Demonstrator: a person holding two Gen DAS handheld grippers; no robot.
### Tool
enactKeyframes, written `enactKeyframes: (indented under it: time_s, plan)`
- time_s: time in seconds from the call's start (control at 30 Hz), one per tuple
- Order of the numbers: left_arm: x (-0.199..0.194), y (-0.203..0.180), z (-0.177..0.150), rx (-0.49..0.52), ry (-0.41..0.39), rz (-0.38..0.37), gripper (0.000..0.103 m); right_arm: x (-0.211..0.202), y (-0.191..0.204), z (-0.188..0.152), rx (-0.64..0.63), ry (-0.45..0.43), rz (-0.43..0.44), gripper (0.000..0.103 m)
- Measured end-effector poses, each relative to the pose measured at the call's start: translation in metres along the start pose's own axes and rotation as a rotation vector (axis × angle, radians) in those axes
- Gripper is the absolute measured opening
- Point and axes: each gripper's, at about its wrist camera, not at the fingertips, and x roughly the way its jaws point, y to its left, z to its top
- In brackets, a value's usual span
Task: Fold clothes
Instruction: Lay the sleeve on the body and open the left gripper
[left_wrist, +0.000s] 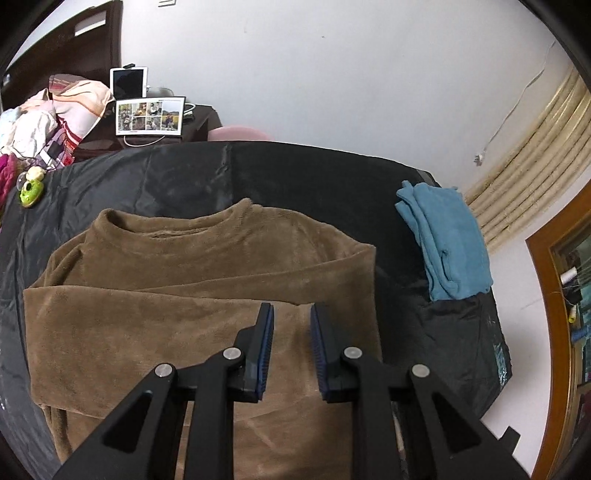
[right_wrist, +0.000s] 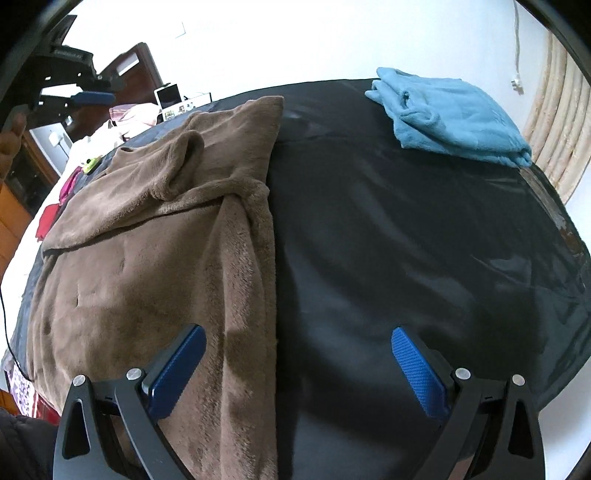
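The left gripper (left_wrist: 291, 314) hovers over the brown sweater (left_wrist: 192, 288) with jaws a little apart, gripping nothing. The right gripper (right_wrist: 297, 343) – jaws spread wide – straddles the sweater's right edge on the black sheet (right_wrist: 406, 240). A folded blue garment (right_wrist: 454, 118) lies well apart.

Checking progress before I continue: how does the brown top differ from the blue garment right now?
The brown top is spread wide near both grippers, only its sleeves folded in; the blue garment is a compact folded bundle at the far right edge. The brown top covers far more of the black sheet. Both look like plush fleece.
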Motion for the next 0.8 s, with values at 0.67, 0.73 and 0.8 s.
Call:
enactKeyframes:
  time_s: [0.67,0.73,0.8]
  plan:
    - [-0.020,0.249,-0.083,-0.347,0.101,0.204,0.031,0.053,0.100,0.137,0.009,-0.005,0.218,0.102]
    - [-0.023,0.268,-0.089,-0.367,0.104,0.213,0.033,0.071,0.109,0.148,0.011,0.025,0.230,0.102]
    - [-0.024,0.278,-0.090,-0.376,0.106,0.219,0.035,0.088,0.114,0.156,0.011,0.048,0.218,0.102]
